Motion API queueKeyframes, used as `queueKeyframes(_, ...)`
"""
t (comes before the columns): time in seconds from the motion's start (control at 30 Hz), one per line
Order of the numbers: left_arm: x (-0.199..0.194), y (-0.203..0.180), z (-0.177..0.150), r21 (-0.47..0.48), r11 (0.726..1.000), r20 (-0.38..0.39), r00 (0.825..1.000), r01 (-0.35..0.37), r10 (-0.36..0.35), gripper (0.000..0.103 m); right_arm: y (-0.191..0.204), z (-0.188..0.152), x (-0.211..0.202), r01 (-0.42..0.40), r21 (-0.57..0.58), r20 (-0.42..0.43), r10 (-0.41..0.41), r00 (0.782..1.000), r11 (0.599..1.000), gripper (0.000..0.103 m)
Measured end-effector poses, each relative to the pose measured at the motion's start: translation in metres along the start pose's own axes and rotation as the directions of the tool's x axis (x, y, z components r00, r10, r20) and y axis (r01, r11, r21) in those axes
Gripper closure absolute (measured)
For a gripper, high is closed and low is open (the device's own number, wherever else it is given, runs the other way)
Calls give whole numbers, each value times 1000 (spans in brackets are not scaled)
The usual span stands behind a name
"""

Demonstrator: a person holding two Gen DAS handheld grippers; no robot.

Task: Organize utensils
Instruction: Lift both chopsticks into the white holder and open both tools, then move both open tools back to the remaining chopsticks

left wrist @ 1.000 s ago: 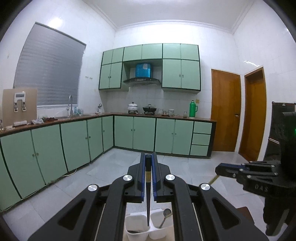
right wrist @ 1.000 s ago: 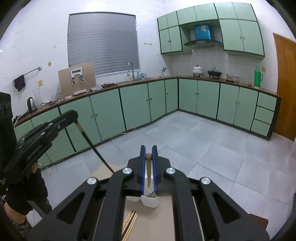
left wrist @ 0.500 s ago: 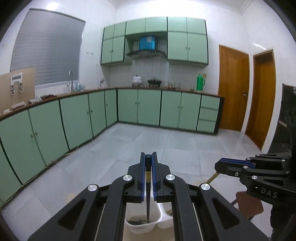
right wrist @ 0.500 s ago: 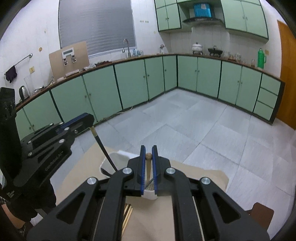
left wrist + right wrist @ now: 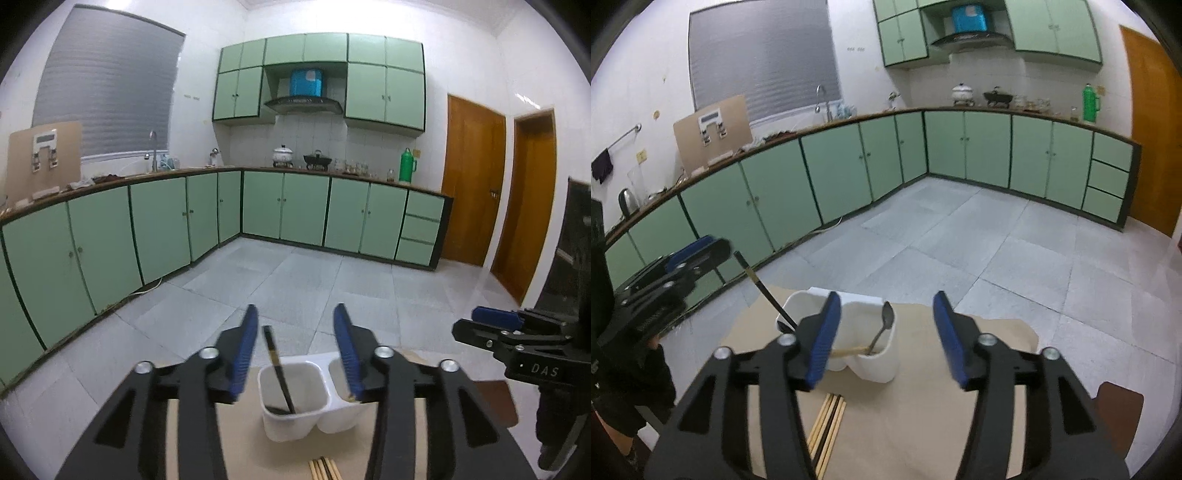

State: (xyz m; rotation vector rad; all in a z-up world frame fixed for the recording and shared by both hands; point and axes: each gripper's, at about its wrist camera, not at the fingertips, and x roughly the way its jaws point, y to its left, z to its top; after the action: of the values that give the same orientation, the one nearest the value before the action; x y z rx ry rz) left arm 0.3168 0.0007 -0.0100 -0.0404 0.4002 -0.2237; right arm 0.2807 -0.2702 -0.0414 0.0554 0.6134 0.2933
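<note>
A white two-compartment holder (image 5: pixel 295 402) (image 5: pixel 882 363) stands on a tan table. A dark chopstick (image 5: pixel 277 373) (image 5: pixel 764 290) leans in its left compartment. A metal spoon (image 5: pixel 884 325) and a light wooden stick (image 5: pixel 849 351) lie in the right compartment. My left gripper (image 5: pixel 295 350) is open and empty above the holder; it also shows in the right wrist view (image 5: pixel 690 258). My right gripper (image 5: pixel 886 336) is open and empty over the holder; it also shows in the left wrist view (image 5: pixel 495 325). Several chopsticks (image 5: pixel 827 428) (image 5: pixel 325 469) lie on the table near me.
The tan table (image 5: pixel 923 424) has a far edge just beyond the holder. A brown stool (image 5: pixel 1119 410) stands at the right. Green cabinets (image 5: pixel 166 229) line the far walls across a grey tiled floor. A person's dark sleeve (image 5: pixel 624 369) is at the left.
Both grippers have opened. The dark chopstick dropped from the left gripper into the left compartment, and the wooden stick left the right gripper and now rests in the right compartment.
</note>
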Motion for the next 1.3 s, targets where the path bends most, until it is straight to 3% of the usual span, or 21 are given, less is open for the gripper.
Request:
queueKeyframes(0.17,-47,0,-29,3,1000,4,1000,-30,29,32,-3,-33,-36,7,15,39,-8,999,1000,25)
queueKeyframes(0.33,-73,3,-81,-22,999,-88,996,-33,30,26,2,-93,-58,2,46,14,-3,1000,999,16)
queueKeyframes(0.53,-84,19,-158,-64,995,-268,962,-76,56,26,16,-179,-60,15,106,-92,-5,996,994,16)
queueKeyframes(0.7,-89,20,-206,-24,992,-360,927,-124,108,26,39,-234,-56,38,94,-159,-23,987,995,16)
queueKeyframes(0.9,-97,16,-242,21,990,-409,902,-142,138,26,67,-270,-49,18,53,-226,-6,974,998,22)
queueKeyframes(1.13,-103,15,-253,44,989,-422,895,-138,144,26,91,-289,-39,-6,-37,-280,-5,960,999,40)
queueKeyframes(1.3,-103,9,-254,51,991,-426,894,-126,135,26,97,-290,-31,5,-74,-299,-27,954,997,47)
